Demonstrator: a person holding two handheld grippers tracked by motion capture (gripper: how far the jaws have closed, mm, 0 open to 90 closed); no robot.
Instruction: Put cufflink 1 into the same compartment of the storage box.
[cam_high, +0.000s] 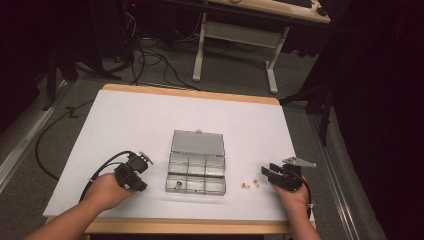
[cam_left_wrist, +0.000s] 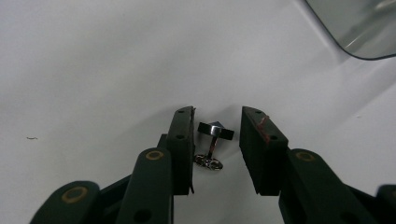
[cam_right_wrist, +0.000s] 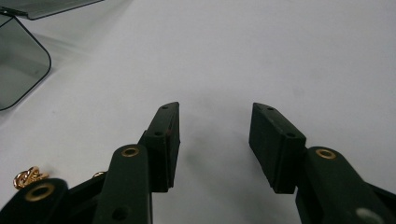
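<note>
A white sheet (cam_high: 150, 125) covers a wooden-edged table (cam_high: 190, 93) in a dim room; grey carpet, black cables (cam_high: 150, 60) and a white-legged desk (cam_high: 235, 35) fill the top of the high view. At frame centre sits a clear compartment box (cam_high: 196, 172), lid open toward the top. 2 small gold pieces (cam_high: 250, 183) lie just right of it. The left gripper (cam_left_wrist: 217, 133), jaws open, straddles a silver cufflink (cam_left_wrist: 212, 144), whose post runs from upper right to lower left. The right gripper (cam_right_wrist: 214, 140) is open and empty over bare sheet.
</note>
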